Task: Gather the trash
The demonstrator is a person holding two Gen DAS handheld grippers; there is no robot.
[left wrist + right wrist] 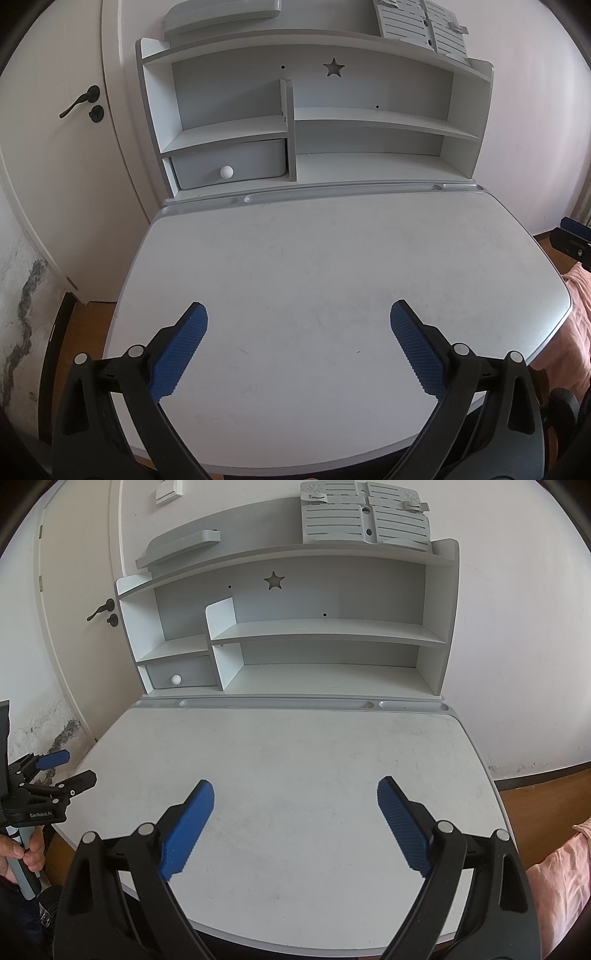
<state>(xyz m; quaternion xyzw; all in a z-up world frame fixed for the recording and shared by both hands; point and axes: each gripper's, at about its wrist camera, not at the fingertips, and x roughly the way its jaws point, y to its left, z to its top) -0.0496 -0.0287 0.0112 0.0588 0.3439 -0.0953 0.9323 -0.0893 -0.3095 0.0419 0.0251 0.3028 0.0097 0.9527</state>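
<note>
Both views look over a white desk top (314, 280) (295, 760) on which I see no trash. My left gripper (298, 314) hovers above the near part of the desk, jaws wide open, blue pads with nothing between them. My right gripper (295, 792) is likewise open and holds nothing over the near edge. In the right wrist view the left gripper (70, 768) shows at the far left, open, with a person's hand (22, 853) on its handle. Part of the right gripper (576, 240) shows at the right edge of the left wrist view.
A grey-white hutch with shelves (314, 122) (288, 627) stands at the back of the desk, with a small drawer with a white knob (226, 172) (176, 679). A grey book stand (365, 517) lies on top. A door with a black handle (79, 101) is at left; pink fabric (561, 878) at right.
</note>
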